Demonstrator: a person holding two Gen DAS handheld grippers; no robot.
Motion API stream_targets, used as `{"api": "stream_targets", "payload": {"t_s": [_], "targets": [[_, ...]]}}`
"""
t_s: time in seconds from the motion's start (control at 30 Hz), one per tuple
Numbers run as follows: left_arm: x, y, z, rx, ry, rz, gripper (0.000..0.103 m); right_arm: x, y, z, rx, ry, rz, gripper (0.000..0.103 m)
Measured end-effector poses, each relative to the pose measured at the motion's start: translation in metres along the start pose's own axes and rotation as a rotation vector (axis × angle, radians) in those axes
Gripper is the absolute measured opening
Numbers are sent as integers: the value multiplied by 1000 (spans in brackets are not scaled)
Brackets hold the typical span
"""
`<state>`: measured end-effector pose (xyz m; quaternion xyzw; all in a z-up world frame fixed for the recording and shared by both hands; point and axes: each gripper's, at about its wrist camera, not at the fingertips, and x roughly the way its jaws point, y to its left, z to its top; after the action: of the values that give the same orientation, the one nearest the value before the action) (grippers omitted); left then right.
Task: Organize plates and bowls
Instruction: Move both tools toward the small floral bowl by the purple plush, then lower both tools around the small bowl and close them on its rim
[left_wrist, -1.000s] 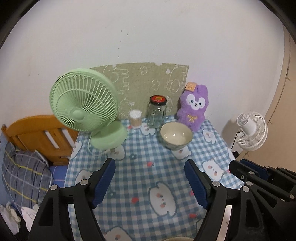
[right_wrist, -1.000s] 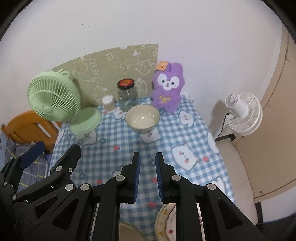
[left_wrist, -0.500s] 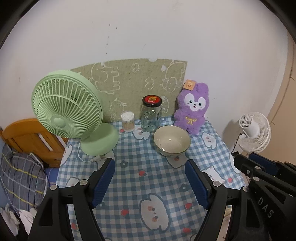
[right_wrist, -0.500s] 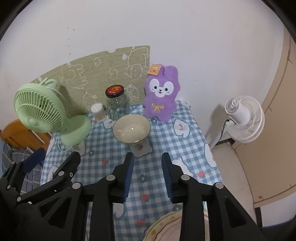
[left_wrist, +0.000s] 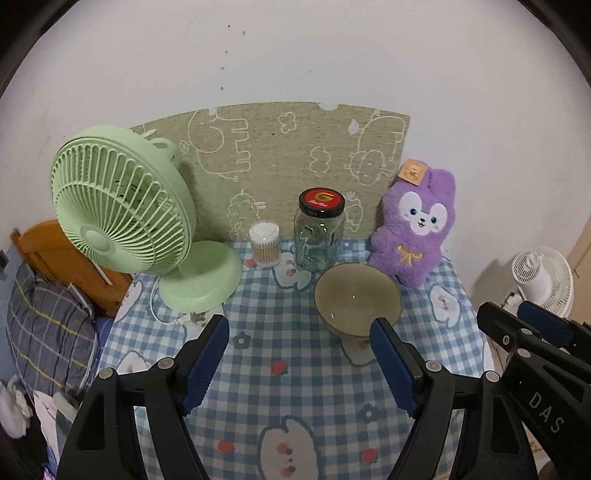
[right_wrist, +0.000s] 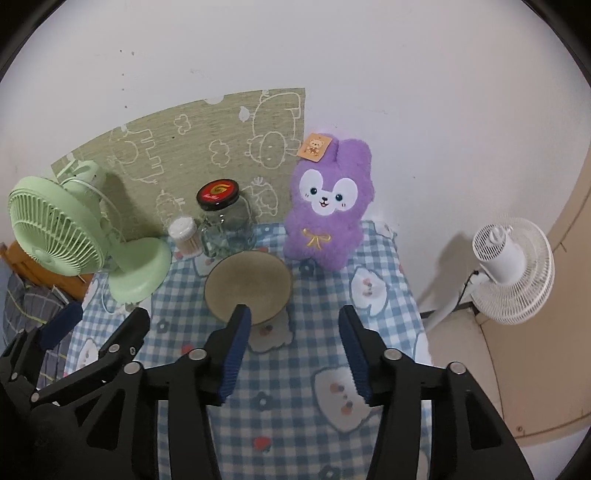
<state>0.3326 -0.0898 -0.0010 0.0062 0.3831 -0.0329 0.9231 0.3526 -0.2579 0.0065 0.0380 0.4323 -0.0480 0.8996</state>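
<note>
Left wrist view, one bowl (left_wrist: 356, 295), two fans, one jar (left_wrist: 320, 230)

free: checked cloth (left_wrist: 295, 369) in front of bowl (left_wrist: 356, 297) | blocked behind bowl: jar (left_wrist: 320, 230), plush rabbit (left_wrist: 415, 229) | blocked left: green fan (left_wrist: 122, 206)

Soft, even indoor light fills both views. The green fan (right_wrist: 55, 225) and white fan (right_wrist: 513, 269) throw shadows on the wall. Fisheye bending curves the edges; dark vignette fills the corners; focus stays sharp.
</note>
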Motion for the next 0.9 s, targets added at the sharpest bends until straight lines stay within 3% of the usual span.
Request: {"api": "stream_targets", "payload": {"t_s": [0.17, 0.43, 0.9], "targets": [[17, -7, 7, -24, 10, 35, 85, 21, -12, 9, -30, -11, 24, 63], [51, -16, 9, -34, 31, 94, 90, 64, -26, 18, -36, 16, 60, 66], [106, -47, 14, -4, 51, 68, 94, 128, -25, 32, -43, 33, 122, 67]]}}
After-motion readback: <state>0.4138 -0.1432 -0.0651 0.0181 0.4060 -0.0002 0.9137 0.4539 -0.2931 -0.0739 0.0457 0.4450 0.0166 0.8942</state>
